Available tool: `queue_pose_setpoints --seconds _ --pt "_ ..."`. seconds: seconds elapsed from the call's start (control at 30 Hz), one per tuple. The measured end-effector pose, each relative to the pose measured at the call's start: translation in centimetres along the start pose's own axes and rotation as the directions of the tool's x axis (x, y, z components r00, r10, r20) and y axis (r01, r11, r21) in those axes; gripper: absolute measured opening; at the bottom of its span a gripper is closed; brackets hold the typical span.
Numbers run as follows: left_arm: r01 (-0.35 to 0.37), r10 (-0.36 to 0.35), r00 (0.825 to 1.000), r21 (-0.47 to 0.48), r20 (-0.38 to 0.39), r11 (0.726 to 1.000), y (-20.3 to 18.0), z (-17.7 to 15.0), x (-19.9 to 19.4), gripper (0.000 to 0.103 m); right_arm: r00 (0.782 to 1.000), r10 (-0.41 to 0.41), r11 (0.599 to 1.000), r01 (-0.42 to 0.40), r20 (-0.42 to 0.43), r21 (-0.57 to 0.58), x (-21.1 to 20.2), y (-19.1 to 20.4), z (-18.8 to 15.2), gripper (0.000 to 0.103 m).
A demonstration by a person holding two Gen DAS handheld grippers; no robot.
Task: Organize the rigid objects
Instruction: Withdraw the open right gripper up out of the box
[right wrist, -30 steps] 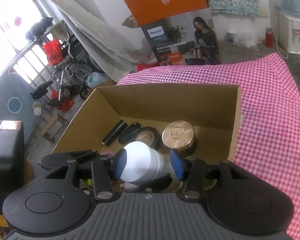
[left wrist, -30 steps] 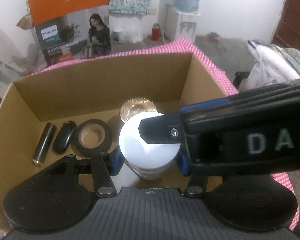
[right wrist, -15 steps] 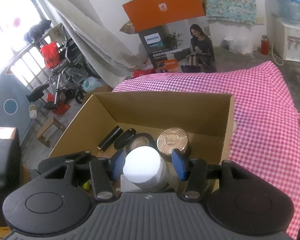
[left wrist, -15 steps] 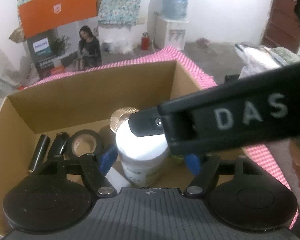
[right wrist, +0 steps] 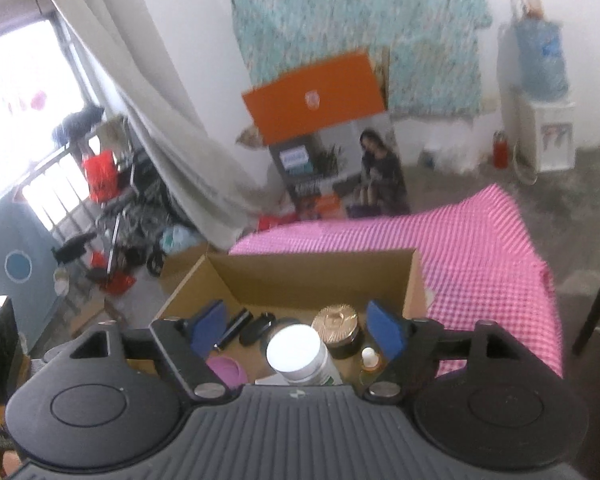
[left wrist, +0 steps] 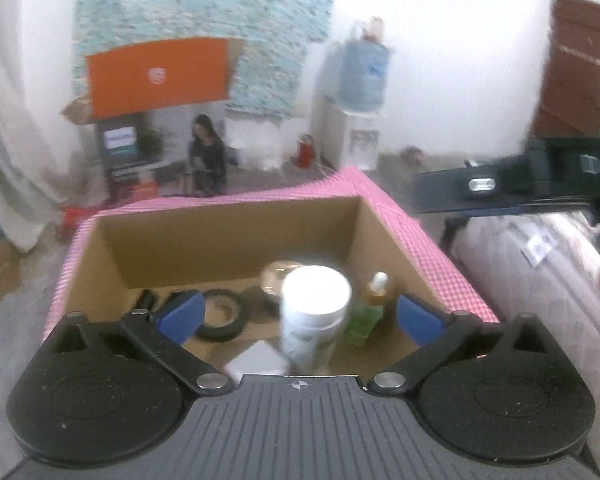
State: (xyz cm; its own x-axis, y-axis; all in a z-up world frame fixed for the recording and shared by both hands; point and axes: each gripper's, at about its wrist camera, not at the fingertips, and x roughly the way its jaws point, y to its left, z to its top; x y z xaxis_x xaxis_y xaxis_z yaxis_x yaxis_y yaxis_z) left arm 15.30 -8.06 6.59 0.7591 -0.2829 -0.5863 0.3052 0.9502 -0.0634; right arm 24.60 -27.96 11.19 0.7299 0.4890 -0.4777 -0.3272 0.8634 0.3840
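A white-lidded bottle (left wrist: 315,312) stands upright in the cardboard box (left wrist: 228,240), beside a small green dropper bottle (left wrist: 370,308), a gold-lidded jar (left wrist: 278,276) and a black tape roll (left wrist: 220,316). My left gripper (left wrist: 299,314) hangs above the box, its jaws opening wide, their pads clear of the bottle. In the right wrist view the same bottle (right wrist: 294,350) stands below my right gripper (right wrist: 296,328), whose jaws are also opening and touch nothing. The right gripper's body (left wrist: 500,196) shows at the upper right of the left wrist view.
The box (right wrist: 320,276) also holds a black cylinder (right wrist: 236,328), a black oval piece (right wrist: 258,326), a purple lid (right wrist: 224,370) and a white flat piece (left wrist: 258,362). It sits on a pink checked cloth (right wrist: 480,260). A white bundle (left wrist: 540,264) lies to the right.
Both grippers let go of the white-lidded bottle, opened wide, and drew back and up. The bottle stays standing in the box. The right gripper slid off toward the upper right of the left view.
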Motion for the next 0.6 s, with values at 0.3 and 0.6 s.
queue_pose_setpoints --seconds 0.3,0.6 --pt "-0.143 0.144 0.99 -0.152 -0.007 0.978 4.4 -0.9 -4.2 0.103 0.988 -0.11 0.993 0.113 0.113 -0.023 -3.9 2.2 -2.9 0.103" --pt "-0.3 0.297 0.954 -0.141 -0.042 0.943 5.6 -2.0 -4.3 0.103 0.957 -0.279 0.959 0.282 0.077 -0.028 -2.9 5.2 -7.4 0.103"
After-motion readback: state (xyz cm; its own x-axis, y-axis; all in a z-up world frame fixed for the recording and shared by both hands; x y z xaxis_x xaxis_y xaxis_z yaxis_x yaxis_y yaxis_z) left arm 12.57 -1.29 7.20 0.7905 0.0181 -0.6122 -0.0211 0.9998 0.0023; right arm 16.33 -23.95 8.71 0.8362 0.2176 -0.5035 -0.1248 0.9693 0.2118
